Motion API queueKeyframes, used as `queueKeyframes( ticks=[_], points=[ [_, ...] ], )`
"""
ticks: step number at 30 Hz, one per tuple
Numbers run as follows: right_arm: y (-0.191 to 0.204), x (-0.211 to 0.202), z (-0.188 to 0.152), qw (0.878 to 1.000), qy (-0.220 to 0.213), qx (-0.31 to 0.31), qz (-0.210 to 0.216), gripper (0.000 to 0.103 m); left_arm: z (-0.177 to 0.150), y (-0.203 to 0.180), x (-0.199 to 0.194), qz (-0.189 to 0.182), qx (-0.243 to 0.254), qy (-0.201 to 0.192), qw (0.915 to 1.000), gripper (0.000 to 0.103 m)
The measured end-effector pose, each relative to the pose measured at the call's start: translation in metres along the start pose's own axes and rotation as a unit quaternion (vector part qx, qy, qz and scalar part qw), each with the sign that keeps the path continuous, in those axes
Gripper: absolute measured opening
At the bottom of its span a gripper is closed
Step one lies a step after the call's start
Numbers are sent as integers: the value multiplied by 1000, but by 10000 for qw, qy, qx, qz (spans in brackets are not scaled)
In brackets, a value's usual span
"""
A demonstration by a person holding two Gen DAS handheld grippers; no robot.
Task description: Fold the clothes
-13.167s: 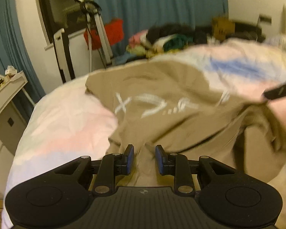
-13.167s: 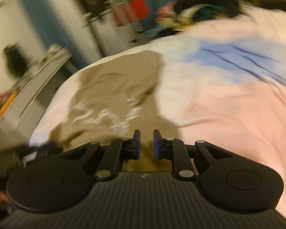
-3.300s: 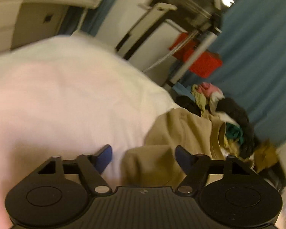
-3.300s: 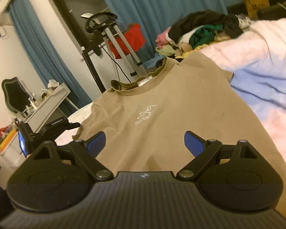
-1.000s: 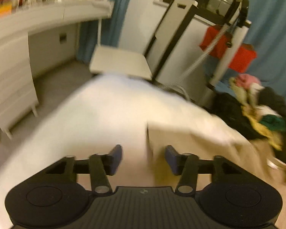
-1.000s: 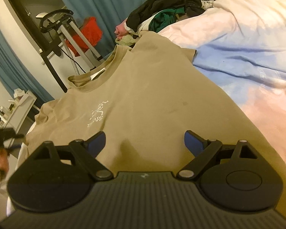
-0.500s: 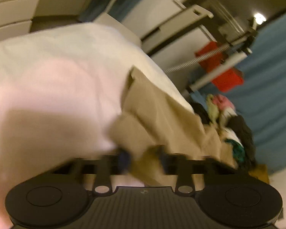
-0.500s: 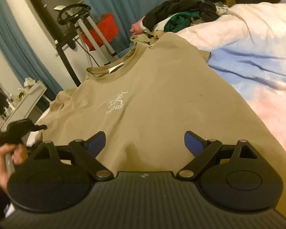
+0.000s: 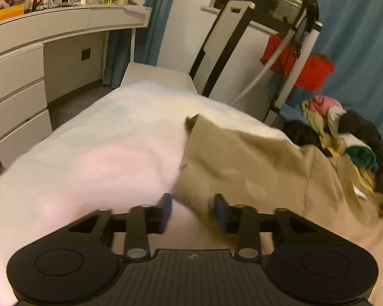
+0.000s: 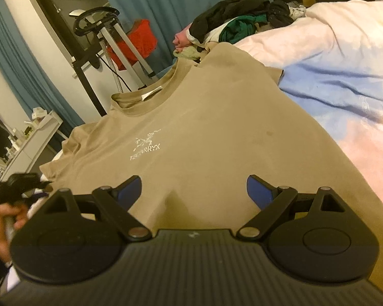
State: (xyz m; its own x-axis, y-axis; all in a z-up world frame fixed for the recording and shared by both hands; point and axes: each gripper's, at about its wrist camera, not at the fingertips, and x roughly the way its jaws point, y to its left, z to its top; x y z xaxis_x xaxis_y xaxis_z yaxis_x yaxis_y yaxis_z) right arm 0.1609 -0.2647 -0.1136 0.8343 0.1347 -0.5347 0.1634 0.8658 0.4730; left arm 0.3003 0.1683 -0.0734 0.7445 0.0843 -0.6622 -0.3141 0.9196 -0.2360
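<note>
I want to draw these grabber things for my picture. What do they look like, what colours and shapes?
Each gripper is black plastic. The left gripper and the right gripper both have two round discs at the sides, a ribbed middle panel, silver rivets on the linkage bars, and blue pads on the fingertips. In the right wrist view, the person's bare left hand shows beside a dark sleeve.

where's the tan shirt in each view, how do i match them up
left wrist: the tan shirt fills the right half, its edge between the open fingers of the left gripper.
right wrist: the shirt lies spread across the centre, logo up, beyond the open right gripper.
shared landmark: the red bag on the stand.
</note>
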Motion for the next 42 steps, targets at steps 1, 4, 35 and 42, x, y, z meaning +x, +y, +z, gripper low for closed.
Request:
queueKeyframes(
  ticks=[1,4,35,42],
  points=[
    [1,-3,0,10000,-32,-17,9,90,-6,8,-17,-79,53,58,9999,60],
    [4,-13,-1,9999,-129,-64,63,90,-25,34,-67,-364,277,363,9983,66],
    [39,-128,-20,9949,-646,-768,106,91,-136,18,-172,-1731,2964,3596,8677,3],
    [36,-132,-15,9937,-767,-737,352,91,-128,19,-188,-1428,2861,3276,8891,5]
  ],
)
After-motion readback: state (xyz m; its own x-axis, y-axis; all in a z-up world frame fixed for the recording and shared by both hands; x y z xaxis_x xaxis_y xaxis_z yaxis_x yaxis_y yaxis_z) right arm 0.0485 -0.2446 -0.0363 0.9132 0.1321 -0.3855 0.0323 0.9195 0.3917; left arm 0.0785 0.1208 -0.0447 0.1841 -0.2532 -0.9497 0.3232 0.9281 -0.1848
